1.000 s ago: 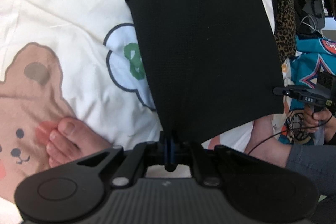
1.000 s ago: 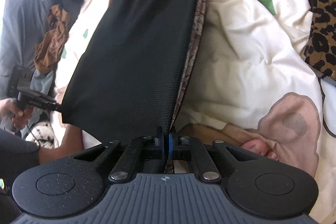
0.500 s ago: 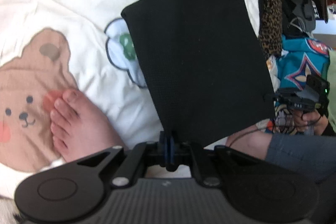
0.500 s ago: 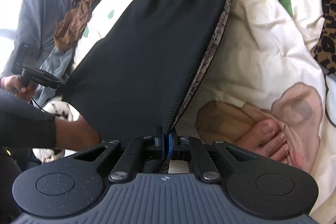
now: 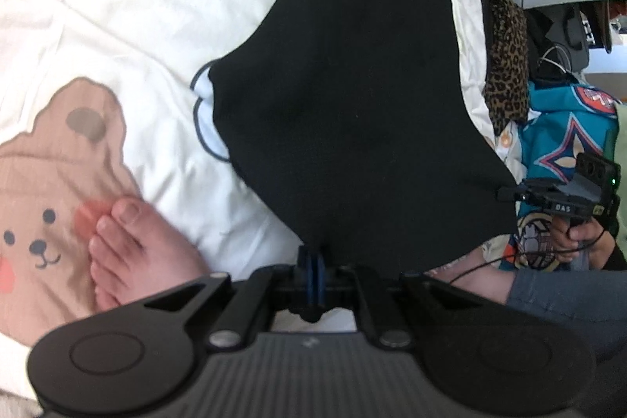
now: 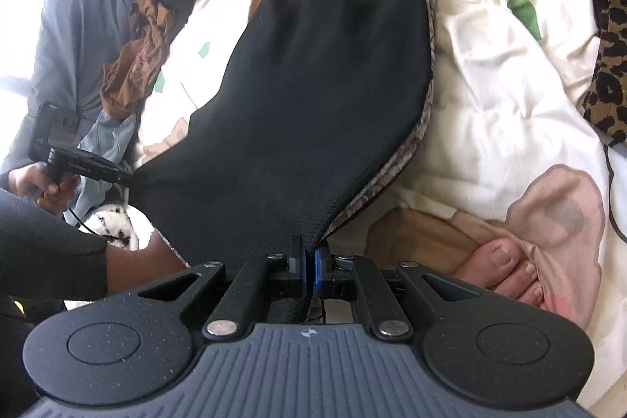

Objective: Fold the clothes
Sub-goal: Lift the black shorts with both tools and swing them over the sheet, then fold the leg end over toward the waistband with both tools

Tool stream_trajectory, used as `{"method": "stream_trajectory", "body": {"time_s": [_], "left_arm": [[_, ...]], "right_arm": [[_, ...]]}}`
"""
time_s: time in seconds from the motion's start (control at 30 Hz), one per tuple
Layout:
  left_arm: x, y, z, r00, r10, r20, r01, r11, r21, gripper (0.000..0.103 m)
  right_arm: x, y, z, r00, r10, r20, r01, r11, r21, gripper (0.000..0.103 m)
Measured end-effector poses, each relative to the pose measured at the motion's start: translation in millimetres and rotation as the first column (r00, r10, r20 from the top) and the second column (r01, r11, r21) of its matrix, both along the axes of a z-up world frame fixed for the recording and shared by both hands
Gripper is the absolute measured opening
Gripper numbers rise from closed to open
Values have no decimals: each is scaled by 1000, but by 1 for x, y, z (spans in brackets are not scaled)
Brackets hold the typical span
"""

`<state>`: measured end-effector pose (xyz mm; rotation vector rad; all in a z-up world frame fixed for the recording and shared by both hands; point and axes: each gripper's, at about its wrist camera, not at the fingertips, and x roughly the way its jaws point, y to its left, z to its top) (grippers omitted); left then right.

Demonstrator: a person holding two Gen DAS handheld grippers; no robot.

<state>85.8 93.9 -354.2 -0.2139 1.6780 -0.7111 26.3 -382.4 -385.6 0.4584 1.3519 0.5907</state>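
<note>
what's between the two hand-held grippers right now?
The black garment, held taut by both: the right hand-held gripper pinches one corner, the left hand-held gripper the other, seen in the right wrist view.

There are 2 views, each from a fisheye camera just behind a handheld gripper, looking forward and steeply down along its fingers. The left wrist view sits close above the left gripper [image 5: 311, 257] and faces a cream bear-print duvet [image 5: 117, 38]. The right wrist view sits equally close behind the right gripper [image 6: 307, 255] and faces the same duvet [image 6: 509, 73]. Both share the black garment [image 5: 352, 96] [image 6: 321, 85] stretched between them, and each catches the other gripper at that cloth's far corner.
</note>
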Motion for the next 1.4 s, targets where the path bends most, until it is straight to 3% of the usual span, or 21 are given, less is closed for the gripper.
{"method": "stream_trajectory", "body": {"time_s": [0.37, 0.63, 1.0, 1.17, 1.4], "left_arm": [[36, -7, -2, 993, 65, 99, -61, 997, -42, 3], [74, -17, 5, 965, 148, 215, -135, 988, -73, 3], [117, -54, 6, 938, 161, 307, -126, 983, -130, 3], [135, -67, 6, 919, 207, 335, -165, 975, -150, 3], [135, -74, -2, 920, 210, 330, -157, 971, -181, 3]], "right_arm": [[22, -7, -13, 991, -120, 51, 121, 993, -9, 2], [54, -5, -16, 975, -191, 114, 194, 981, -10, 2], [93, -6, -17, 960, -219, 176, 232, 971, -54, 2], [111, -1, -16, 965, -191, 179, 210, 973, -91, 2], [128, 7, -10, 974, -135, 184, 164, 975, -151, 2]]}}
